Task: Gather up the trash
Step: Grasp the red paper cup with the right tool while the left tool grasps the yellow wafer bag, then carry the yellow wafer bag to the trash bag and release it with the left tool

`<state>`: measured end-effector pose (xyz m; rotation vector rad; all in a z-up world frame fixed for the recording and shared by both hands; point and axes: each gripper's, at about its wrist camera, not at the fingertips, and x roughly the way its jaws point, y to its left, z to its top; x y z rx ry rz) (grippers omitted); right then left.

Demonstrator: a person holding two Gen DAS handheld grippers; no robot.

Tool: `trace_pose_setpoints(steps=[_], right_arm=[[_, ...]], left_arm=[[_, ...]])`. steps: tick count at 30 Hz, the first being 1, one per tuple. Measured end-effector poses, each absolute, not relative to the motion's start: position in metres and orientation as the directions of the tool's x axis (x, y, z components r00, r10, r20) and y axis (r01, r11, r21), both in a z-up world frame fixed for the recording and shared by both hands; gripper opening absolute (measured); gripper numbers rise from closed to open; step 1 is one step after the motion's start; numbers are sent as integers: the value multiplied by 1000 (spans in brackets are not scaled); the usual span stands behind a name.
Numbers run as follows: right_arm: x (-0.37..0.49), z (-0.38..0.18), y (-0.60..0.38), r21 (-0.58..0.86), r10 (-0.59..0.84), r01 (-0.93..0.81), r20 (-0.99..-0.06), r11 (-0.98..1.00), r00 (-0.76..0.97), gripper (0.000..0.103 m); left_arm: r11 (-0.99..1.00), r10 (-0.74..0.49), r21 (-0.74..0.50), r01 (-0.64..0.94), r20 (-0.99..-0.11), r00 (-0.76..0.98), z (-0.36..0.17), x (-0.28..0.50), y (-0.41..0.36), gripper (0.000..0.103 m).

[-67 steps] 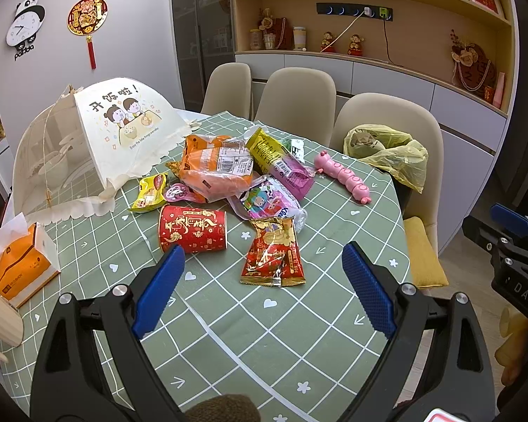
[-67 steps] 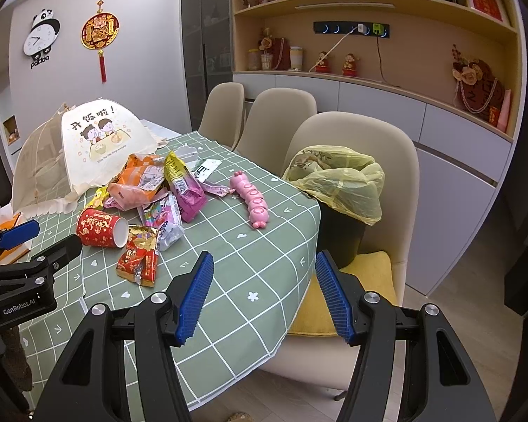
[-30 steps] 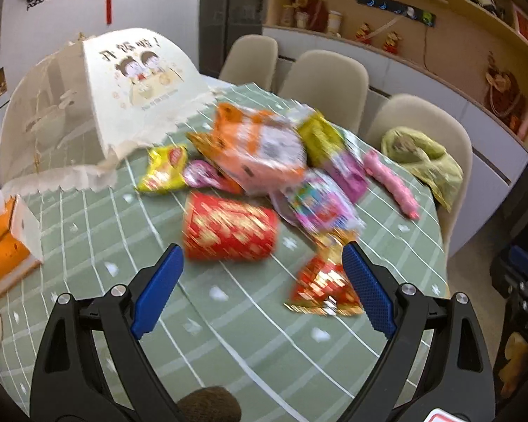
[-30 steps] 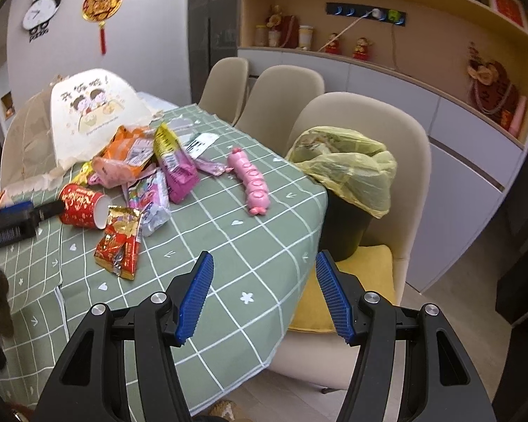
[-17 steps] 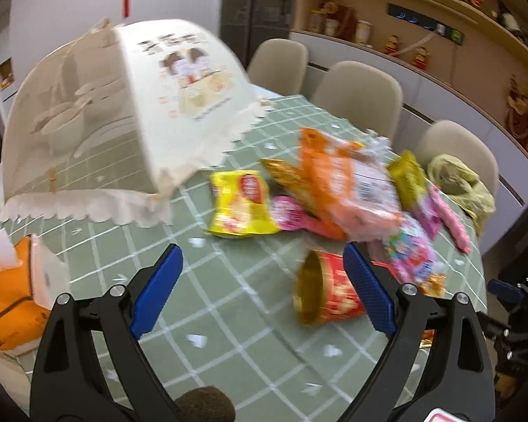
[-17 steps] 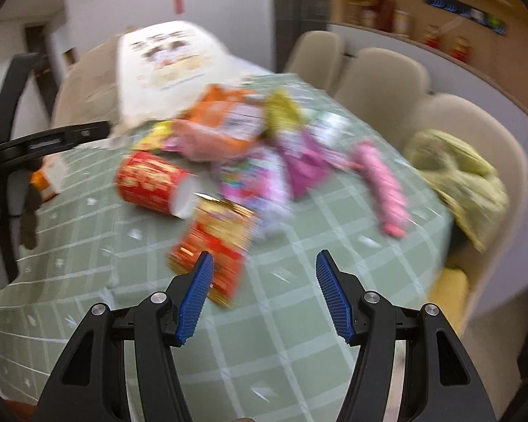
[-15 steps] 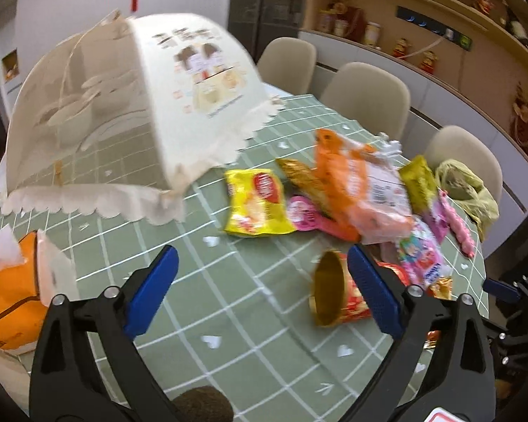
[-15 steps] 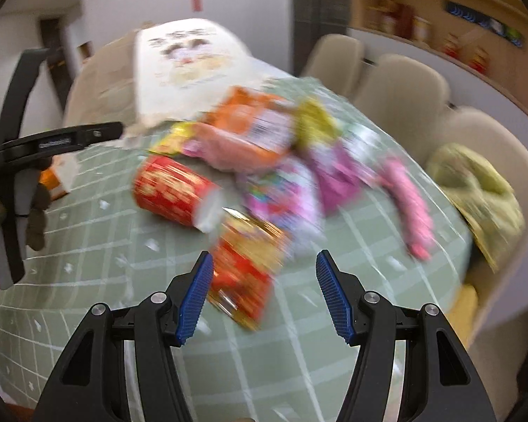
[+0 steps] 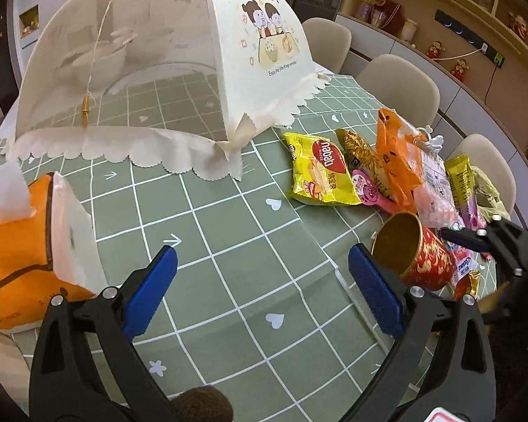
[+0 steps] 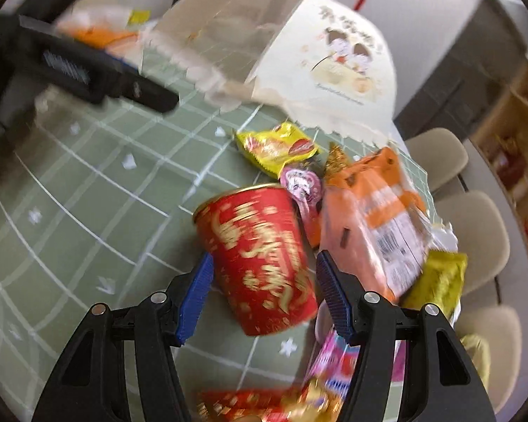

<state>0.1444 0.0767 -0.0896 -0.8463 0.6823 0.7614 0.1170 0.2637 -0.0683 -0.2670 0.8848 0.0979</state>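
A red paper cup with gold print [image 10: 260, 256] lies on its side on the green checked tablecloth [image 10: 88, 211], its gold-lined mouth [image 9: 397, 242] facing the left wrist camera. My right gripper [image 10: 264, 281] is open, its blue pads on either side of the cup's lower half. In the left wrist view the right gripper [image 9: 492, 242] reaches in over the cup [image 9: 422, 256]. My left gripper [image 9: 264, 281] is open and holds nothing, over bare cloth left of the cup. Wrappers lie beyond: a yellow packet [image 9: 320, 172], an orange bag [image 10: 373, 218], a pink round wrapper [image 10: 301, 183].
A mesh food cover [image 9: 165, 63] stands at the back left. An orange tissue box [image 9: 21, 246] sits near the left edge. A yellow-green bin bag [image 9: 489, 190] shows behind the pile, with beige chairs [image 9: 401, 81] along the table's far side.
My right gripper has swung left from the bin side and come down around the red cup. My left gripper has shifted left and closer to the table, facing the food cover.
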Motion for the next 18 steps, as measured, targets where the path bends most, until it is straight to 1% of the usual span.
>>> trace_pose_setpoints(steps=[1, 2, 3, 4, 7, 10, 13, 14, 17, 18], right_arm=[[146, -92, 76, -415, 295, -797, -772, 438, 563, 57], [149, -91, 75, -403, 295, -798, -775, 448, 558, 55], [155, -85, 71, -351, 311, -801, -787, 485, 533, 55], [163, -74, 61, -255, 352, -800, -796, 543, 493, 54], [177, -46, 35, -73, 425, -738, -778, 671, 463, 53], [181, -26, 16, -16, 432, -673, -755, 740, 493, 53], [184, -11, -9, 31, 421, -600, -740, 800, 524, 53], [185, -7, -19, 46, 412, -567, -736, 822, 537, 53], [184, -2, -44, 94, 402, -502, -731, 860, 552, 53], [182, -1, -51, 107, 400, -486, -731, 867, 553, 53]], left_arm=[[961, -30, -197, -195, -774, 633, -69, 119, 265, 92], [958, -39, -208, -196, -772, 634, -69, 121, 266, 92], [956, -46, -218, -196, -772, 634, -69, 124, 267, 92], [952, -61, -236, -195, -770, 635, -69, 128, 268, 90], [940, -106, -285, -187, -765, 635, -72, 143, 268, 86], [931, -144, -321, -173, -760, 634, -75, 163, 264, 80], [928, -149, -329, -177, -760, 632, -79, 190, 257, 74], [927, -140, -325, -189, -766, 628, -82, 201, 255, 70], [924, -106, -303, -233, -789, 606, -92, 225, 253, 63], [923, -94, -295, -248, -796, 599, -95, 231, 253, 62]])
